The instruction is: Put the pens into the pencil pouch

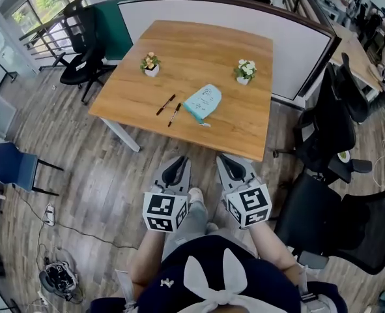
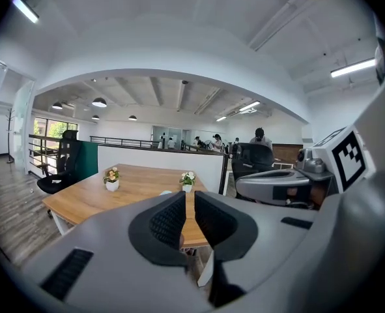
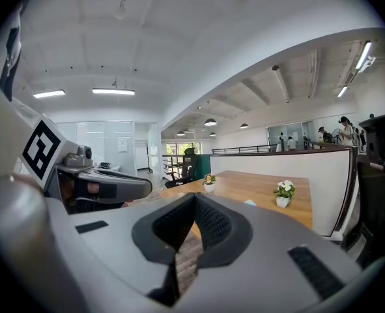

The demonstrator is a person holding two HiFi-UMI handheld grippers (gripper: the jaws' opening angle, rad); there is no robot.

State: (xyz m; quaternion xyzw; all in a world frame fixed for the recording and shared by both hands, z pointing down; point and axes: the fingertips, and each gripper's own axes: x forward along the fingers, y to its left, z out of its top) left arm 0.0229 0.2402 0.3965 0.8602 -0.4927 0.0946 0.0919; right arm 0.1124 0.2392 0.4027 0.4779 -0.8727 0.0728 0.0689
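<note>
Progress: nothing is sitting in the pencil pouch yet, so the whole task is still waiting to be done.
Pens: the far pen and the near pen are lying side by side on the tabletop, just left of the pouch and apart from it.
Pouch: it is lying flat toward the tabletop's near edge. Whether its opening is unzipped is too small to tell.
Left tool: it is hanging clenched with nothing between its jaws, over the floor, short of the tabletop.
Right tool: it is likewise hanging clenched and empty, beside the left one.
Around: two small flower pots are standing farther back, well apart from the pens. Black office chairs are crowding the right side.
In the way: nothing seems to be blocking the reach, though both tools will be needing to open first.
</note>
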